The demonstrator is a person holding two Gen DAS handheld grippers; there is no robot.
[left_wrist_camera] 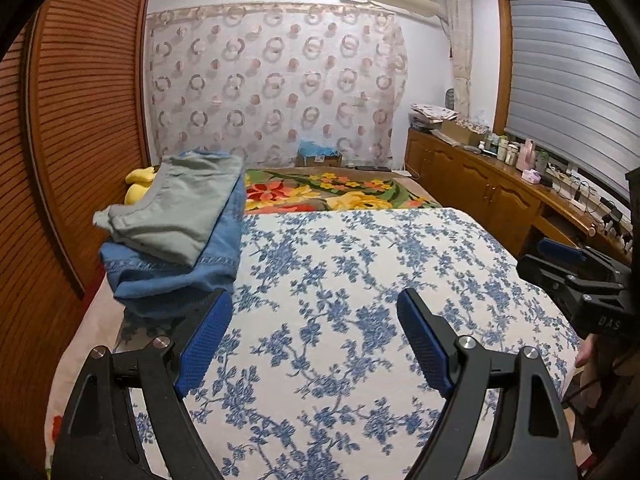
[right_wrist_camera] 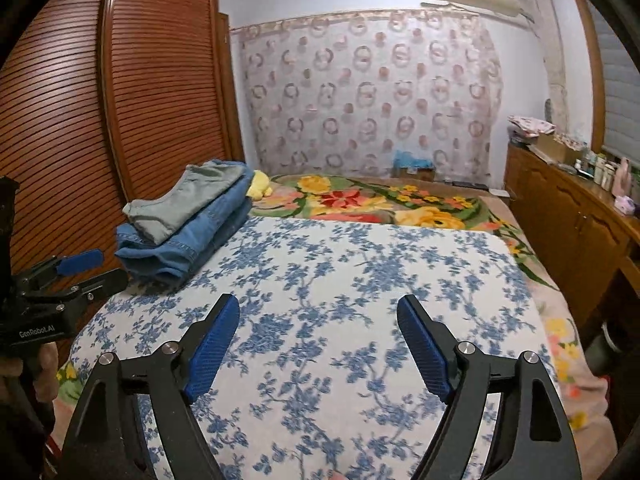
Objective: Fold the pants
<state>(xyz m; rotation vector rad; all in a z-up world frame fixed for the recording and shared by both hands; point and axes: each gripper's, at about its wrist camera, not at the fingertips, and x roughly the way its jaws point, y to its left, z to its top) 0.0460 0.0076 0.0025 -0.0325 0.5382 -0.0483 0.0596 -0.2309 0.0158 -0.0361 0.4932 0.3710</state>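
Folded grey-green pants [left_wrist_camera: 184, 212] lie on top of folded blue jeans [left_wrist_camera: 176, 272] in a stack at the left side of the bed; the stack also shows in the right wrist view, with the grey pants [right_wrist_camera: 180, 200] over the jeans [right_wrist_camera: 188, 236]. My left gripper [left_wrist_camera: 316, 300] is open and empty, held over the blue-flowered cloth [left_wrist_camera: 360, 280] just right of the stack. My right gripper [right_wrist_camera: 318, 304] is open and empty over the same cloth [right_wrist_camera: 340, 272]. Each gripper shows at the edge of the other's view.
A flowered blanket [left_wrist_camera: 340, 192] covers the far part of the bed. A yellow soft toy [left_wrist_camera: 138, 184] lies behind the stack. A slatted wooden wardrobe [left_wrist_camera: 80, 120] stands on the left, a wooden cabinet [left_wrist_camera: 480, 184] with small items on the right.
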